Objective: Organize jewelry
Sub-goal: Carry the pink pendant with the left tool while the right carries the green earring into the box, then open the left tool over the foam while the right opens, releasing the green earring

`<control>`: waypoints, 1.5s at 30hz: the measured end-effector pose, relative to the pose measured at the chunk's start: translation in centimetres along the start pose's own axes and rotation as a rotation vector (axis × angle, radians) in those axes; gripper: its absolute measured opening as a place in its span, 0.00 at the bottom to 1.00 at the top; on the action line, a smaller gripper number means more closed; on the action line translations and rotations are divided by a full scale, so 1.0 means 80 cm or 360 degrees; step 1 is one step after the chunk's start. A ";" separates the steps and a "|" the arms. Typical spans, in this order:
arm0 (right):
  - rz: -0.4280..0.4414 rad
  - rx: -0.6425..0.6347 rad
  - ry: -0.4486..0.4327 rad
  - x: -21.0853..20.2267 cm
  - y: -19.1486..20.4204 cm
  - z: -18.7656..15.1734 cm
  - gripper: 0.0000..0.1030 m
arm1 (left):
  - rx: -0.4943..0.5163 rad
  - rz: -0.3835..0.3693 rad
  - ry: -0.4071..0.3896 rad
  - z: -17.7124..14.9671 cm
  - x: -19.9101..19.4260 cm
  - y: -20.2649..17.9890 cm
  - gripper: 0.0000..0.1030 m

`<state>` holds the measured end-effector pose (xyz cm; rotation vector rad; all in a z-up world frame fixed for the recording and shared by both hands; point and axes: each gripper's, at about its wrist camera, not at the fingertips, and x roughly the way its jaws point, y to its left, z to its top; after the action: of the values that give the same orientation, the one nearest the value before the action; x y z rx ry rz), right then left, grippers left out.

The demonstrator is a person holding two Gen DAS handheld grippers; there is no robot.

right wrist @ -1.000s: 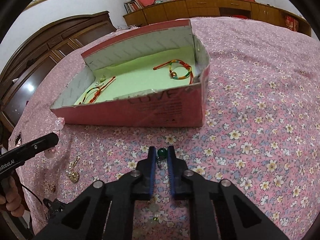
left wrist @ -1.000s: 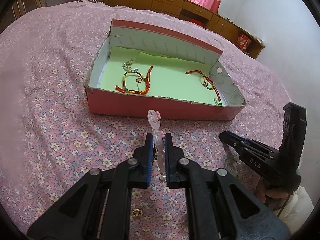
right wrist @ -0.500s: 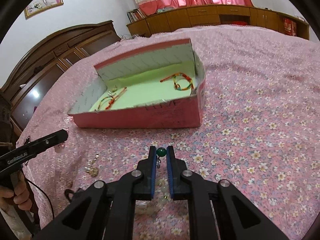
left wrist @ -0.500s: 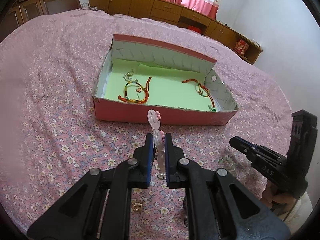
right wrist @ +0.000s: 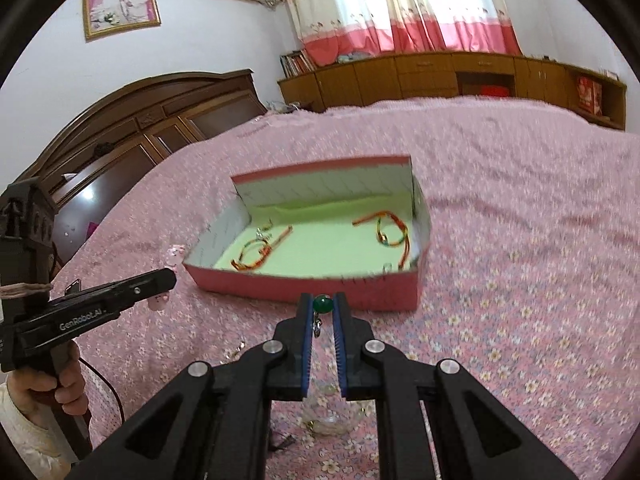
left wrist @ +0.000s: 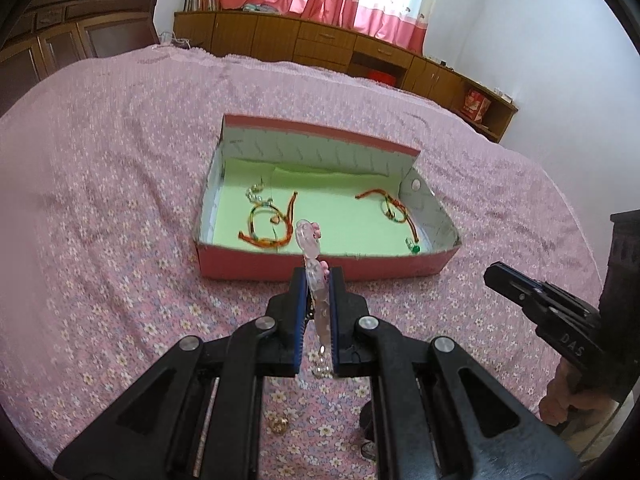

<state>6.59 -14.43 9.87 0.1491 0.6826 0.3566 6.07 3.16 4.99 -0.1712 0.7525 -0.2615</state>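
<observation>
Above the flowered pink bedspread point(left wrist: 120, 240), the left gripper point(left wrist: 316, 280) is clamped on a pale pink beaded charm strand point(left wrist: 310, 240) that sticks up past its tips. To the right, the right gripper point(right wrist: 322, 304) pinches a green bead point(right wrist: 322, 304) with a small chain below, perhaps an earring. Farther off lies the pink box point(left wrist: 320, 268) with green lining, holding two braided cord bracelets point(left wrist: 268, 228) point(left wrist: 390, 208), left and right.

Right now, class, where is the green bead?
In the right wrist view, the green bead is pinched at the tips of the right hand-held gripper, just in front of the pink box's near wall.
</observation>
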 end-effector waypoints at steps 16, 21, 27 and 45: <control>-0.0050 -0.0065 -0.0240 -0.007 0.009 0.042 0.11 | 0.0076 -0.0025 -0.0269 0.045 -0.015 -0.003 0.02; -0.0054 -0.0070 -0.0307 -0.003 0.008 0.057 0.11 | 0.0113 -0.0027 -0.0358 0.058 -0.015 -0.007 0.02; -0.0065 -0.0088 -0.0390 0.005 0.011 0.075 0.11 | 0.0147 -0.0006 -0.0479 0.068 -0.006 -0.010 0.02; -0.0091 0.0003 -0.0133 0.104 -0.022 0.077 0.11 | 0.0038 0.0040 -0.0260 0.072 0.084 0.020 0.02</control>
<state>16.96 -13.09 9.29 0.1451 0.6032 0.2933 15.05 3.06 4.32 -0.1583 0.5888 -0.2295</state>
